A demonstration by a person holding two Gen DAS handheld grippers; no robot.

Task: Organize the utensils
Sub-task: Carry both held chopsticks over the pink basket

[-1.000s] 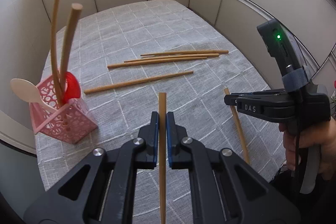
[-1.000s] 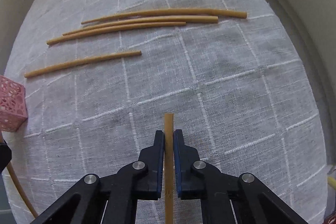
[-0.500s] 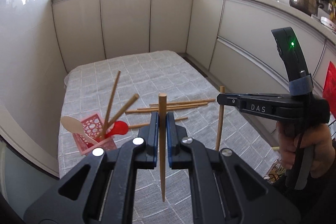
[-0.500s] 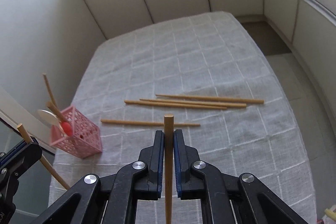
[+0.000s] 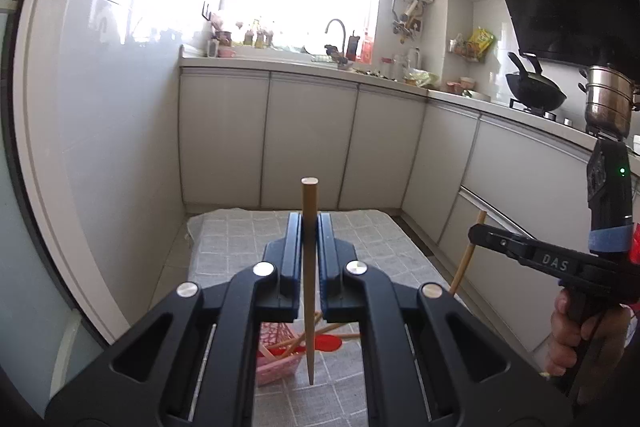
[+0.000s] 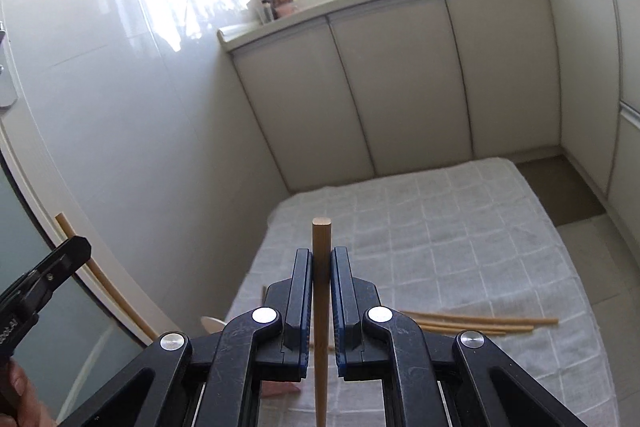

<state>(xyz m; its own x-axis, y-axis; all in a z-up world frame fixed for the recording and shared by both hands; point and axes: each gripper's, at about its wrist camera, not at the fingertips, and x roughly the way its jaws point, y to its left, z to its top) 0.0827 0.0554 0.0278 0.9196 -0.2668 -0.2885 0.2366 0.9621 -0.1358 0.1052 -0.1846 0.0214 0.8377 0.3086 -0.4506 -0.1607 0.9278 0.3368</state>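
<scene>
Both tools are loaded. The left gripper (image 5: 309, 239) has its jaws clenched on a chopstick (image 5: 309, 267), and the right gripper (image 6: 321, 275) grips a second chopstick (image 6: 321, 307) in the same manner. Each stick is pinched some way below its blunt end, with most of its length hanging under the jaws.

Location: both sticks are in the air above the cloth-covered worktop (image 6: 460, 227). The pink basket (image 5: 276, 363), already holding utensils including a red spoon (image 5: 326, 342), sits below the left gripper. Three loose chopsticks (image 6: 480, 323) lie on the cloth to the right.

Orientation: the left stick's long axis runs near vertical in the left wrist view, blunt end up and tapered tip down, the tip appearing just beside the basket's right edge. The right stick is likewise upright, blunt end up; its lower end runs out of view.

Risks, as judged:
- The tip seems to sit off the basket opening; lowering as it stands could strike the rim or miss onto the cloth.
- The sticks leaning in the basket could deflect the incoming tip, or tip the light basket.
- A round stick in a narrow pinch may pivot or slip.
- With the grippers near each other, the two sticks could clash.
</scene>
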